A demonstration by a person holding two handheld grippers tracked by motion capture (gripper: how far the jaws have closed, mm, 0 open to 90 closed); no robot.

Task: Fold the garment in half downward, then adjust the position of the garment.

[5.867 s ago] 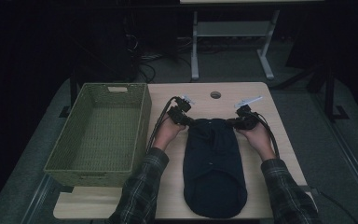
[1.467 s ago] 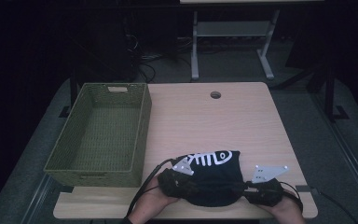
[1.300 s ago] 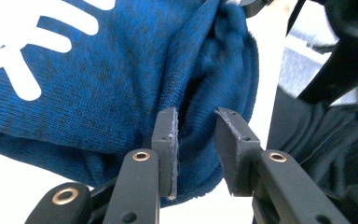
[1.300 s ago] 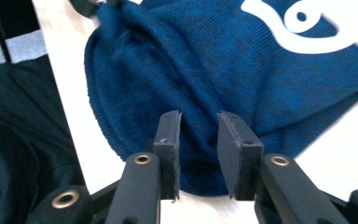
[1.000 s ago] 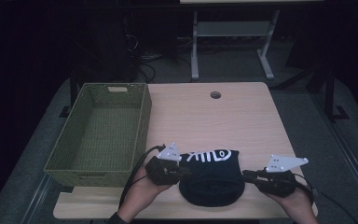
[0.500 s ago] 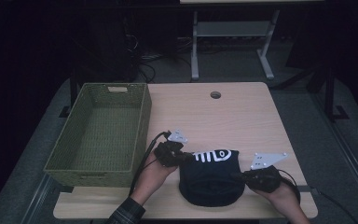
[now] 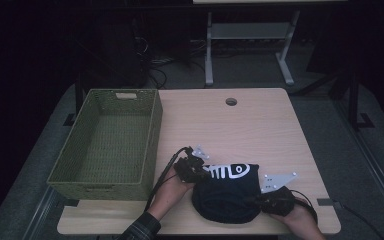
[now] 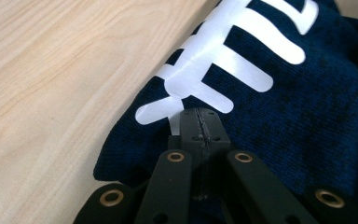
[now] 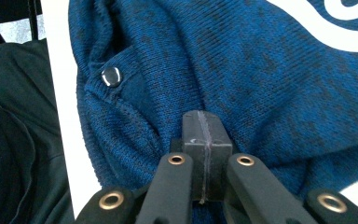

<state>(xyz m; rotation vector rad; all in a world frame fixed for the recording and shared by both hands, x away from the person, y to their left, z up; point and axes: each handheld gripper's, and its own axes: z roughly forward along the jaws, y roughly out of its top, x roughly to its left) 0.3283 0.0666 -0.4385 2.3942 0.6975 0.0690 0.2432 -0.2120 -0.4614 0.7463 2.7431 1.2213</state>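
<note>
While both claws stay pinched shut on the folded navy garment (image 7: pixel 226 192) at lower centre of the worktop (image 7: pixel 260 130) — left claw (image 7: pixel 196 169), right claw (image 7: pixel 266 201) — risk uneven lift, fold slumping open short of green basket (image 7: pixel 105 142).

I count 1 blue sweater (image 7: pixel 226 194) lower middle | 1 green basket (image 7: pixel 105 140) at left | 1 wooden table (image 7: pixel 260 130) | 2 grippers: left gripper (image 7: pixel 194 169), right gripper (image 7: pixel 272 201) | 1 round hole (image 7: pixel 231 101) in table top | 2 hands.
</note>
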